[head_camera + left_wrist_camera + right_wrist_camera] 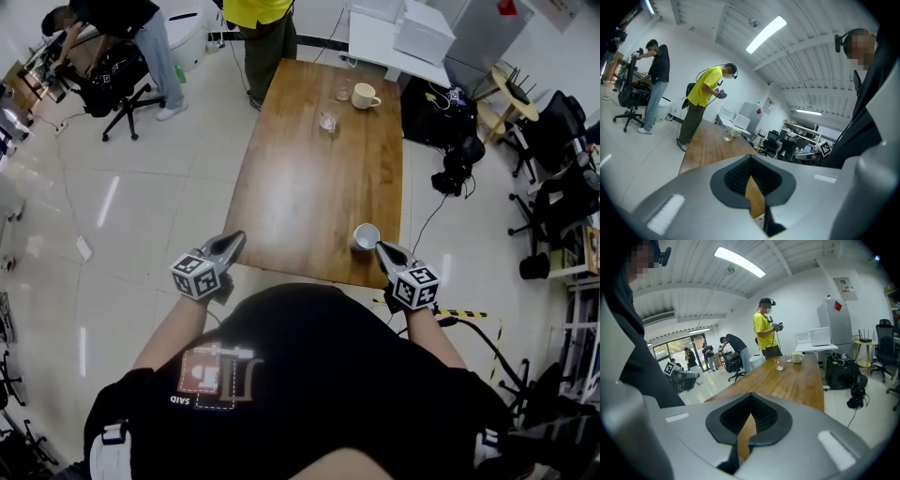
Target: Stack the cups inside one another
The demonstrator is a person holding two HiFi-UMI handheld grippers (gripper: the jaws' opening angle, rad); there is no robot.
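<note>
**Left gripper** [230,246]: jaws closed tip to tip, nothing held. Only bare table wood shows through the slit between the pads. It sits just off the near left corner of the wooden table [300,187], over the floor, with its marker cube [196,276] towards the wearer.

**Right gripper** [383,250]: jaws closed and empty, with wood grain visible in the narrow gap behind the tips. It sits at the table's near right edge, pointing along the tabletop.

**White cup** [366,235]: on the table at the near edge, just beside the right gripper's tip on its left side. Contact cannot be judged. It is well apart from the left gripper and does not show in either gripper view.

**Clear glass** [327,121]: upright, far ahead of both grippers, towards the table's far end.

**Cream mug** [364,96]: has a handle and stands beyond the clear glass, to its right and farther from the grippers.

**Small glass** [343,93]: just left of the cream mug and near it.

**Person in a yellow shirt** [258,19]: standing at the far end of the table, beyond all the cups.

**Person in a dark top** [131,28]: bent over by an office chair [117,80], far ahead and left of the left gripper.
</note>
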